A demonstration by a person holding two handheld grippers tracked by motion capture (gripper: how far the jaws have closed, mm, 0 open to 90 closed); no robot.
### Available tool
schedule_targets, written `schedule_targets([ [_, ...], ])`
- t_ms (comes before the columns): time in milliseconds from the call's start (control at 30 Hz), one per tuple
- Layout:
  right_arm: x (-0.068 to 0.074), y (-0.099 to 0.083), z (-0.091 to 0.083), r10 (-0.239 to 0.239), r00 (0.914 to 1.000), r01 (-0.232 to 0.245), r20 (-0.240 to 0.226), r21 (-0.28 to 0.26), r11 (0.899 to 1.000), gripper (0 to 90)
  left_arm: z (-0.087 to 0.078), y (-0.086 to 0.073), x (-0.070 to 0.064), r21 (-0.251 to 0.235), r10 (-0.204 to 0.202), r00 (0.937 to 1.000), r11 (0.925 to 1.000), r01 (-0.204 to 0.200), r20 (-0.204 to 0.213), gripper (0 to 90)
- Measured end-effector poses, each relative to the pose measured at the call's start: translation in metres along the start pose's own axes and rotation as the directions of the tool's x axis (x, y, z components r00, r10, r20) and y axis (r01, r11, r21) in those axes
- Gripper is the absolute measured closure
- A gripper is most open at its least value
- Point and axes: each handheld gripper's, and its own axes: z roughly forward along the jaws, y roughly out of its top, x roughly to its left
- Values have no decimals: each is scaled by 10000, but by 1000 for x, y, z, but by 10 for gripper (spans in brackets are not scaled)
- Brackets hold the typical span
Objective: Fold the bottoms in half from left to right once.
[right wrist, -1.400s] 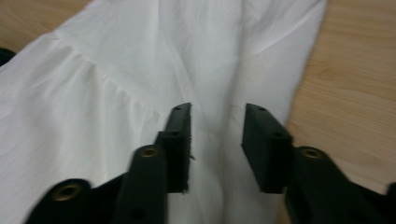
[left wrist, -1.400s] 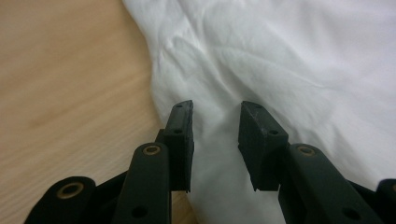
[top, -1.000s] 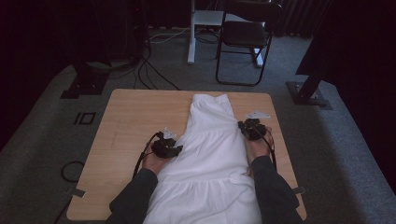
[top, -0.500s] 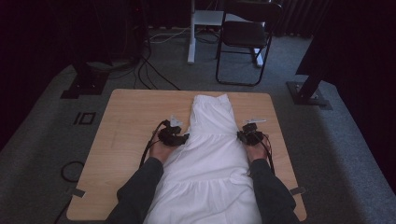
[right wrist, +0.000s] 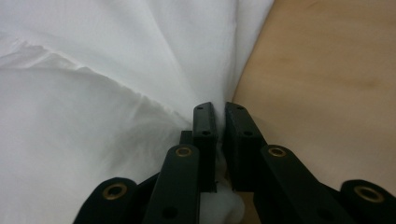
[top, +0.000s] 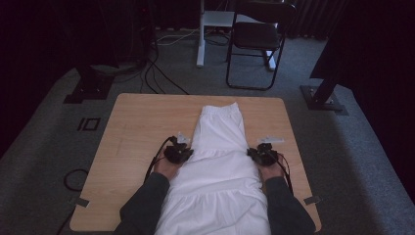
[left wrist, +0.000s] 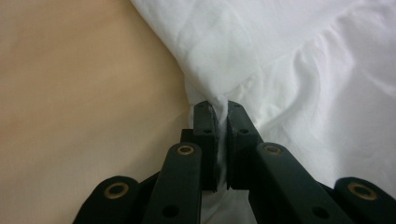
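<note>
So I'm working a long white cotton garment with gathered tiers (top: pixel 219 161), some kind of skirt or dress, that's lying flat down the middle of the light wooden counter (top: pixel 142 122), narrow elastic end pointing away from me and the wide end hanging toward my edge. I'm holding the left gripper (top: pixel 178 153) right at the left edge of the fabric, about where the narrow upper part meets the first gathered seam, and the right gripper (top: pixel 263 154) is sitting opposite it at the right edge, so the two are pretty much level with each other and the cloth is lying between them. In the left gripper view the jaws are pinched nearly closed on a thin fold of the white fabric (left wrist: pixel 289 70), with the cloth bunching up out of the gap and bare wood off to the left. Same deal in the right gripper view: jaws almost together, clamping a little wad of the fabric (right wrist: pixel 93 93) that's poking out below them, wood showing to the right. Both my forearms in dark grey sleeves (top: pixel 147 208) are resting along the sides of the garment. Beyond the counter there's a black folding chair (top: pixel 257 39) on the grey carpet.
</note>
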Motion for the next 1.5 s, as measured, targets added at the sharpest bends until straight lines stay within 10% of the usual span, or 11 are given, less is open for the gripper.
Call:
schedule_targets([
  [333, 52, -46, -48, -880, 9944, 922, -591, 710, 9932, 815, -46, -53, -33, -110, 563, 9977, 9984, -559, 383, 831],
  [433, 50, -37, -50, -1186, 9868, 1325, -1107, 1278, 9829, 679, -44, -51, -31, -103, 474, 9979, 9988, -470, 439, 789],
  [600, 37, 0, -52, -1173, 9902, 1190, -757, 181, 9927, 564, -40, -48, -29, -167, 475, 9975, 9988, -467, 516, 768],
  [767, 29, 65, -11, -1303, 9868, 1281, -962, -289, 9913, 543, -39, -49, -28, -278, 463, 9977, 9986, -449, 498, 755],
  [967, 35, 80, 42, -1319, 9839, 1393, -1203, 551, 9887, 528, -39, -50, -28, -344, 492, 9983, 9983, -481, 323, 671],
  [1067, 35, 79, 52, -1407, 9871, 1473, -765, 892, 9851, 838, -40, -50, -28, -292, 437, 9987, 9986, -430, 248, 604],
  [1167, 36, 86, 30, -1536, 9836, 1572, 945, -314, 9871, 891, -41, -50, -28, -272, 386, 9990, 9989, -379, 243, 585],
  [1233, 30, 91, 19, -1583, 9662, 1764, 2035, -736, 9816, 890, -41, -50, -28, -259, 401, 9989, 9989, -395, 232, 584],
  [1400, 2, 78, 45, -238, 9899, 214, 1397, 190, 9996, 712, -41, -52, -30, -260, 498, 9986, 9984, -493, 183, 584],
  [1500, -5, 71, 49, 514, 9960, -500, 727, -204, 9985, 562, -41, -52, -30, -273, 531, 9984, 9982, -526, 183, 584],
])
